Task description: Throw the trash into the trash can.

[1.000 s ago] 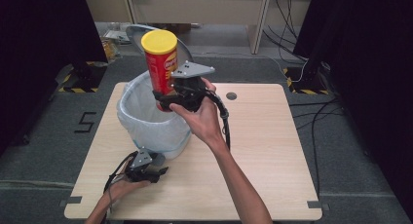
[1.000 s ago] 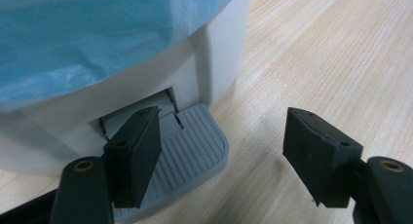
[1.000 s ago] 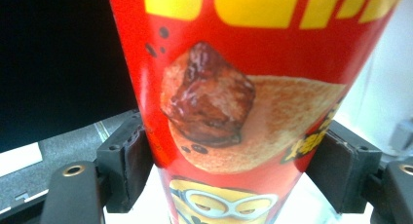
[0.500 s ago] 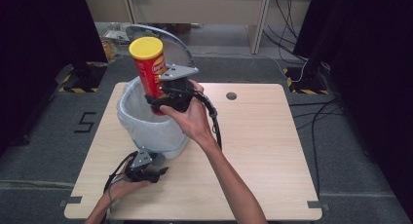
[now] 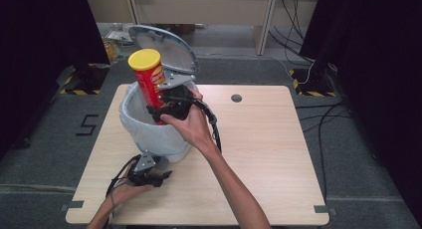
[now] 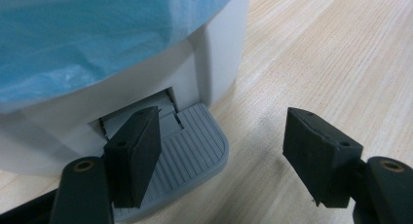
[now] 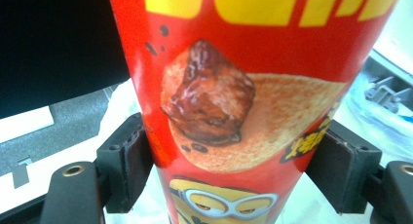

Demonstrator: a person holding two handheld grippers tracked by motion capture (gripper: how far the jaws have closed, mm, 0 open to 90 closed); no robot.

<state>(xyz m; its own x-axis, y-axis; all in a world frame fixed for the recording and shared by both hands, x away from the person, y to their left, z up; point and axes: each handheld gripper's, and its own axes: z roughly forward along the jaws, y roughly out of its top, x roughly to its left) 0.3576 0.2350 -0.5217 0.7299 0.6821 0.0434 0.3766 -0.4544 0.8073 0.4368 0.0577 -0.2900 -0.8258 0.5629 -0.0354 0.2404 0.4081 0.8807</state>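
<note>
Right gripper [image 5: 158,111] clamps the red chip can [image 5: 151,82] by its lower half, holding it upright over the lined bin [image 5: 130,123]; left gripper [image 6: 221,156], jaws wide and empty, presses the grey pedal [image 6: 192,146], likely propping the lid [image 5: 166,50] open

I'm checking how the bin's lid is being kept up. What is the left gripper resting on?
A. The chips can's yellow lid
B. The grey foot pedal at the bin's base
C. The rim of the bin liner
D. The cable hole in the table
B: in the left gripper view, the left gripper is open, with one jaw on the ribbed grey pedal at the base of the white bin, whose lid stands raised.
</note>
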